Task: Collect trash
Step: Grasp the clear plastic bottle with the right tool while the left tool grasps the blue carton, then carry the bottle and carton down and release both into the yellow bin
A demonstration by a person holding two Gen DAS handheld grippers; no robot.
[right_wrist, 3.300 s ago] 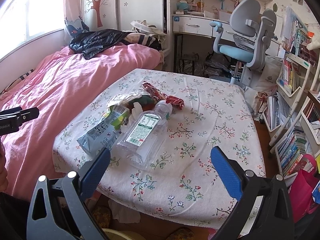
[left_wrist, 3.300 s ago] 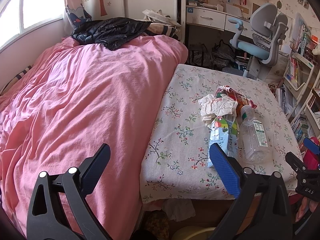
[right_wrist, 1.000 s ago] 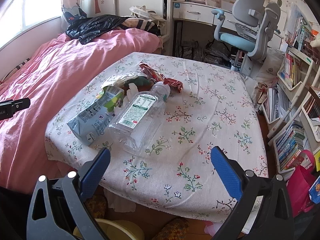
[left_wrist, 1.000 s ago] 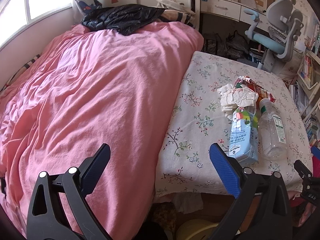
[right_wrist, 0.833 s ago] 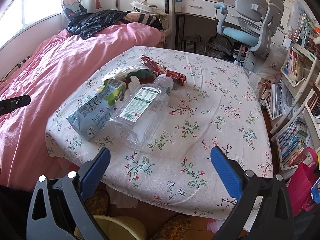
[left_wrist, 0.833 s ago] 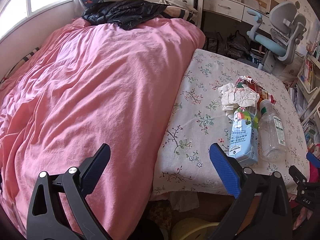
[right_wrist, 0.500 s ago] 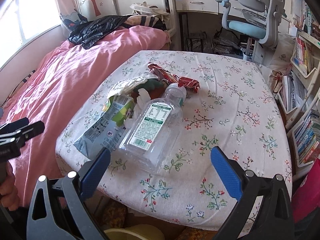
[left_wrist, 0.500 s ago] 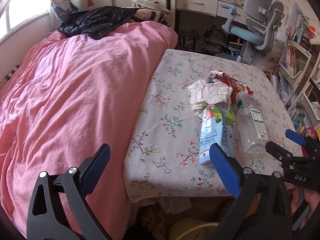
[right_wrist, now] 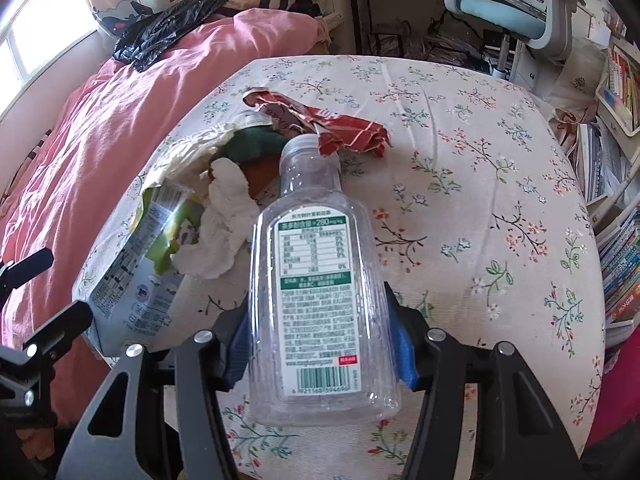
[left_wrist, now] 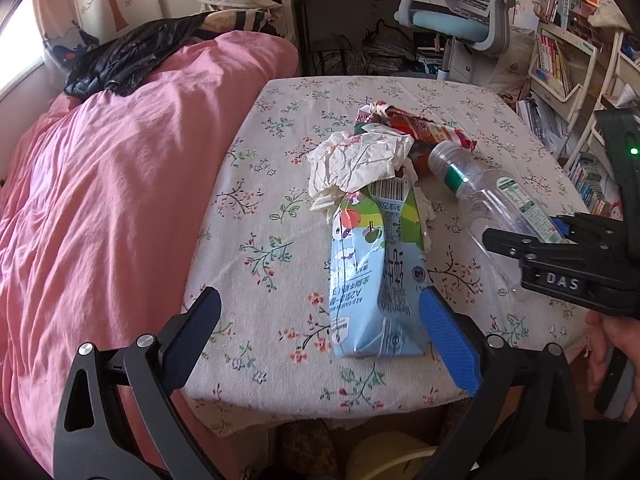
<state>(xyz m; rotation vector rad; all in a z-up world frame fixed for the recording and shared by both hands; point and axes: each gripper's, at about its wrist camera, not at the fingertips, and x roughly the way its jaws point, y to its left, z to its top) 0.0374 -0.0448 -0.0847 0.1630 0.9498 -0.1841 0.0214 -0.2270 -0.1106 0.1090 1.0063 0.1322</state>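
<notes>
Right gripper (right_wrist: 320, 332): jaws closing, blue pads at both sides of clear plastic bottle (right_wrist: 316, 280) lying on floral tablecloth (right_wrist: 480, 200). Left gripper (left_wrist: 320, 336): jaws wide open, empty, above blue drink carton (left_wrist: 372, 280). Crumpled tissue (left_wrist: 360, 160) and red wrapper (right_wrist: 340, 128) just behind.

A plastic bottle (right_wrist: 316, 280) is laid flat on the cloth-covered table (right_wrist: 480, 208), with a flattened carton (left_wrist: 372, 276) just to its left and crumpled paper (left_wrist: 360, 160) at the carton's far end. A crumpled wrapper (right_wrist: 340, 128) is found behind the bottle's cap. The bed (left_wrist: 100, 200) is set against the table's left side, and a desk chair (left_wrist: 452, 8) is placed beyond the table.
</notes>
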